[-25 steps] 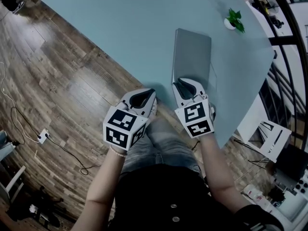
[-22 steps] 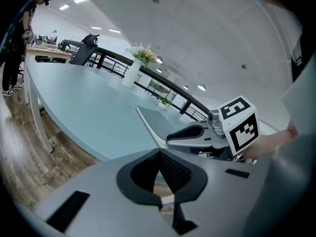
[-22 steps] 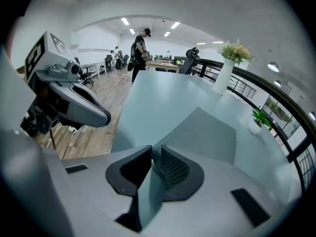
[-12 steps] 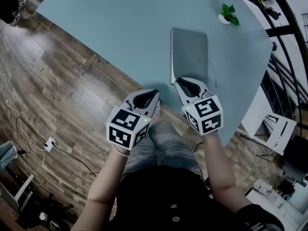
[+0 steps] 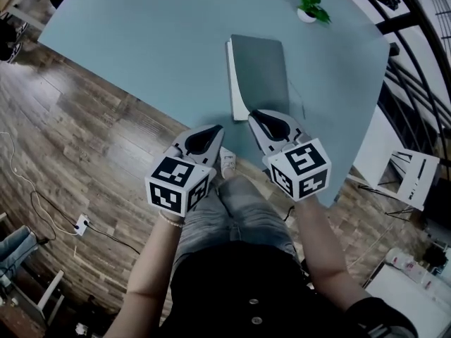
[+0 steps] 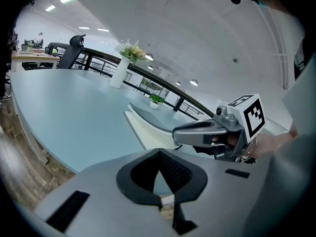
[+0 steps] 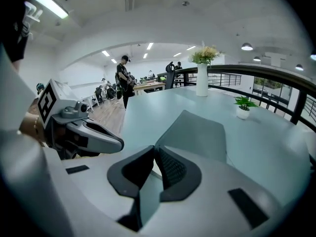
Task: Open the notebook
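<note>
A grey-covered notebook (image 5: 261,72) lies on the pale blue table (image 5: 141,41). Its near left corner is raised, and white pages (image 5: 237,94) show under the cover along the left edge. My right gripper (image 5: 262,118) is at the notebook's near edge; its jaws have just been closing, and they are shut on the cover (image 7: 197,132), which runs between the pads in the right gripper view. My left gripper (image 5: 211,134) hovers at the table's near edge, left of the notebook, shut with nothing in it. The left gripper view shows the lifted cover (image 6: 148,116) above the pages.
A small potted plant (image 5: 310,7) stands beyond the notebook's far end. A tall white vase of flowers (image 7: 201,78) stands farther back on the table. Wooden floor (image 5: 84,132) lies to the left. A black railing (image 5: 409,20) runs past the table's right side.
The right gripper has risen and rolled at the notebook's near edge. The cover's corner has lifted, and white pages have appeared along the left side. The left gripper shifted slightly.
</note>
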`<state>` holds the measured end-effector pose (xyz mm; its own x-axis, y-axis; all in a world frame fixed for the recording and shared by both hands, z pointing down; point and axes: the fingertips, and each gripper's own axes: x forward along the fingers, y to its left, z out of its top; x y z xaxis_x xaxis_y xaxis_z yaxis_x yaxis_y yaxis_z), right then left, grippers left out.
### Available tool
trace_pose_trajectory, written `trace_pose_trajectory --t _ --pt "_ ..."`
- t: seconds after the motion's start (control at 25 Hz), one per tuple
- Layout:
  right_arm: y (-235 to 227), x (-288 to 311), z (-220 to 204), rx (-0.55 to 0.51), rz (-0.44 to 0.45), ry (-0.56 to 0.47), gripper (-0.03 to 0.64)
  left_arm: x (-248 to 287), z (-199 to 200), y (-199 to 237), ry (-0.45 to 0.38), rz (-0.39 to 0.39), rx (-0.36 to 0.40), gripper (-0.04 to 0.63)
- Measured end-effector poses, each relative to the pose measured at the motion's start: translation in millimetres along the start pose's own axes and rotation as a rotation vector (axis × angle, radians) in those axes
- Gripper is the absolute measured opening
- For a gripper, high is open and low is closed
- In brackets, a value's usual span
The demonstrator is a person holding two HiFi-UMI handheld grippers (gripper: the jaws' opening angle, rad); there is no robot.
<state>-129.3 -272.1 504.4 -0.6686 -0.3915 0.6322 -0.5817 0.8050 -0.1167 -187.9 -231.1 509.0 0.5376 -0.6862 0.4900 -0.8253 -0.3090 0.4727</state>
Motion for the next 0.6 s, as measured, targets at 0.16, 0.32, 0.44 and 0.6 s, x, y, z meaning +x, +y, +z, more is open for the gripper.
trace_pose_trajectory --t 0.16,0.32,0.44,0.6 --pt "-8 -18 8 0.022 0.004 -0.042 0.029 4 13 -10 -0.019 0.006 0.024 0.017" --pt "-20 -36 16 0.052 -0.013 -0.088 0.029 8 28 -17 -0.038 0.013 0.042 0.017" --pt "-27 -49 19 0.076 -0.025 -0.119 0.028 12 36 -26 -0.042 0.011 0.062 0.017" --pt "-35 -68 22 0.066 -0.047 -0.147 0.028 13 47 -41 -0.052 0.007 0.088 0.017"
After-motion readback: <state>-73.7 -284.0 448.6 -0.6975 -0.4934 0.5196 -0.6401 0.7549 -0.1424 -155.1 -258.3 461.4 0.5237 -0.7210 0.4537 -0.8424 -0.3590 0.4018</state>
